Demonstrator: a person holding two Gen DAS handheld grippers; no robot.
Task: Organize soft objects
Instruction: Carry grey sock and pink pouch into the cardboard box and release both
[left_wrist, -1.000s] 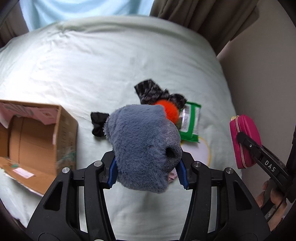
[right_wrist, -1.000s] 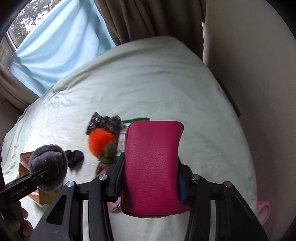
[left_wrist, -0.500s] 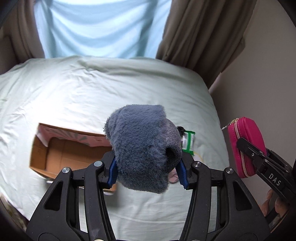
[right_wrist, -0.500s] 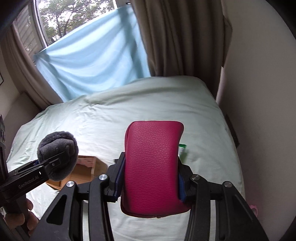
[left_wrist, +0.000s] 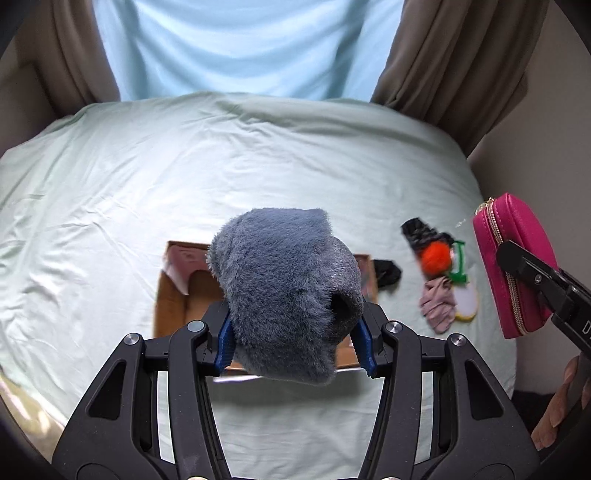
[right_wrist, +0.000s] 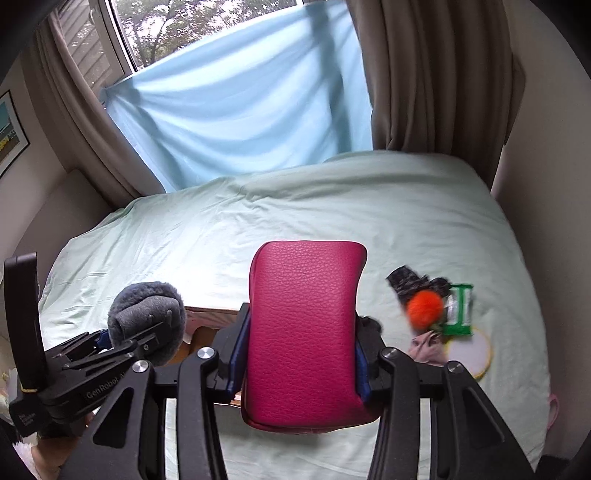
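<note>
My left hand-held gripper (left_wrist: 295, 341) was clenched on a grey plush toy (left_wrist: 286, 291), held above the open cardboard box (left_wrist: 171, 295) on the bed (left_wrist: 184, 177). My right hand-held gripper (right_wrist: 299, 363) was grasping a magenta zip pouch (right_wrist: 304, 325) just right of it. Farther right on the sheet lay an orange pom-pom (left_wrist: 436, 257), a black patterned cloth (left_wrist: 417, 230), a green packet (right_wrist: 458, 308) and a mauve rag (left_wrist: 437, 304).

An open brown cardboard box (left_wrist: 173, 299) lies on the pale green bedsheet (left_wrist: 184, 184), toward the bed's near edge. Right of the box lies a small black fabric piece (left_wrist: 387, 272); farther right, near the bed's right edge, a cluster: orange fluffy pompom (left_wrist: 436, 257), green plastic packet (right_wrist: 459, 309), crumpled mauve cloth (left_wrist: 437, 303), round embroidery hoop (right_wrist: 471, 355).
</note>
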